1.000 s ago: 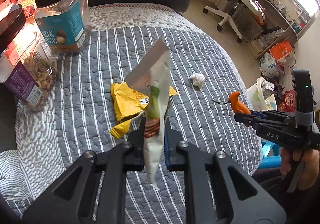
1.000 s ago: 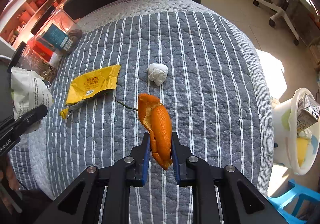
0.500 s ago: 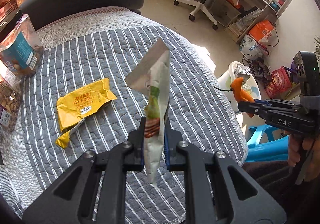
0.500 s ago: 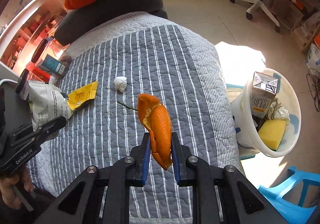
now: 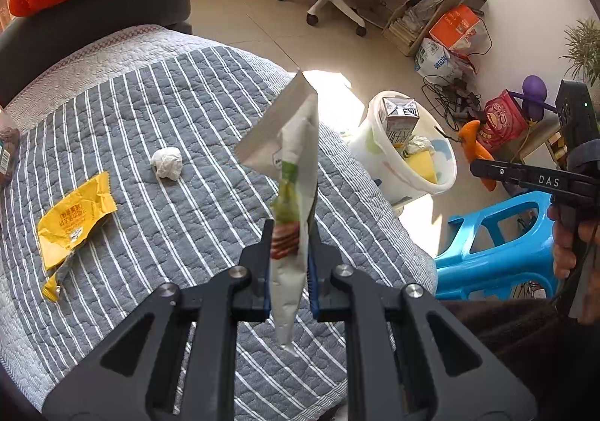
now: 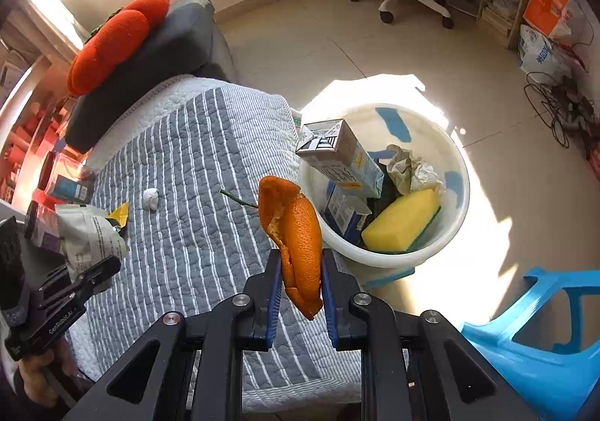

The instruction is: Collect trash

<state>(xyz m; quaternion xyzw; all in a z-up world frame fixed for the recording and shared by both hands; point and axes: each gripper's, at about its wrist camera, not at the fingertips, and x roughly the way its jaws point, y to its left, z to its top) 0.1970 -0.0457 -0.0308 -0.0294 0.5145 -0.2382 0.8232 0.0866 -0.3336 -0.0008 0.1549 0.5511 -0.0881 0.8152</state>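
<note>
Grey quilt [image 5: 180, 113] w/ white stripes (yellow wrapper [image 5: 73, 212], orange peel [image 6: 300, 233]).

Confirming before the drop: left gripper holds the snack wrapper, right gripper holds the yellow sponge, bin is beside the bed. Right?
Not quite. The right gripper holds an orange peel; the yellow sponge already lies in the white bin, as the right wrist view shows. The rest stands.

Two grippers: left gripper [image 5: 288, 263] and right gripper [image 6: 300, 293]. One snack pouch [image 5: 290, 177], one orange peel [image 6: 296, 233], one yellow wrapper [image 5: 73, 211], one crumpled tissue [image 5: 167, 163]. One white bin [image 6: 455, 229], holding two cartons [image 6: 343, 158] and one yellow sponge [image 6: 401, 220].
</note>
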